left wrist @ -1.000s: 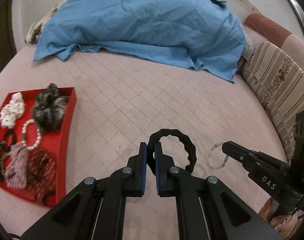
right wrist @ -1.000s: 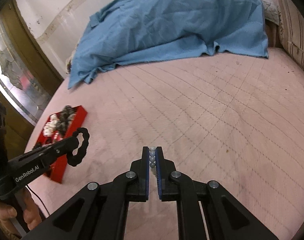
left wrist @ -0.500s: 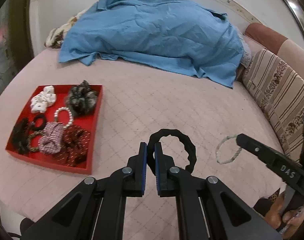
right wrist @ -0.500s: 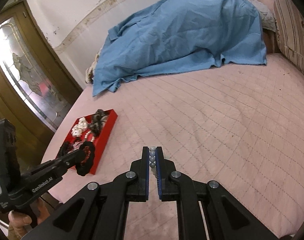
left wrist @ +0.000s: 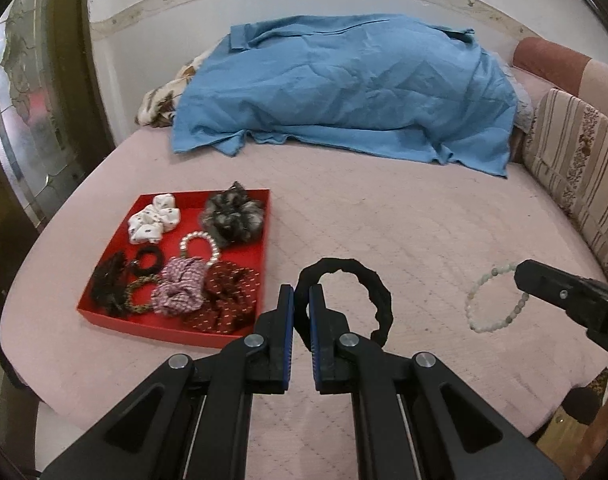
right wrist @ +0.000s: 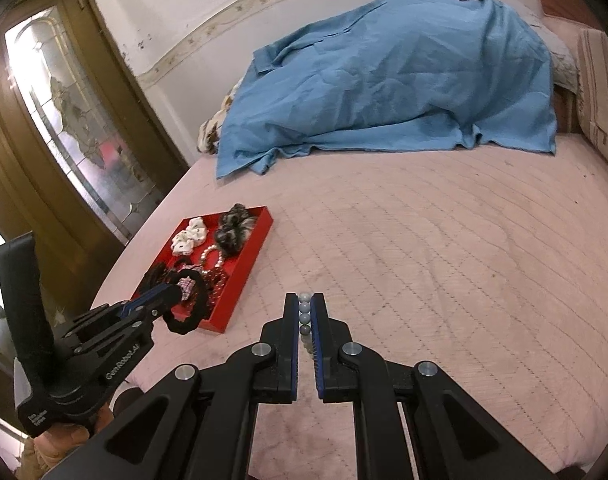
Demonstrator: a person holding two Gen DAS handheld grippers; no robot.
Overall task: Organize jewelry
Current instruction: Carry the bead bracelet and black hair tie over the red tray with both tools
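Observation:
My left gripper (left wrist: 301,294) is shut on a black hair band (left wrist: 378,294), held above the pink bed to the right of the red tray (left wrist: 266,236). The band also shows in the right wrist view (right wrist: 192,312). My right gripper (right wrist: 305,300) is shut on a pale beaded bracelet (right wrist: 304,312); the bracelet hangs as a ring in the left wrist view (left wrist: 480,304), to the right of the band. The tray (right wrist: 260,248) holds several scrunchies, a pearl bracelet (left wrist: 200,242) and small bands.
A blue cloth (left wrist: 344,88) covers a heap at the back of the bed. Striped cushions (left wrist: 576,168) line the right side. A glass-panelled door (right wrist: 64,120) stands left of the bed. The bed's front edge (left wrist: 104,412) is close below the grippers.
Both grippers have pulled back and risen with their items still held. The tray now shows whole, further to the right in the left wrist view.

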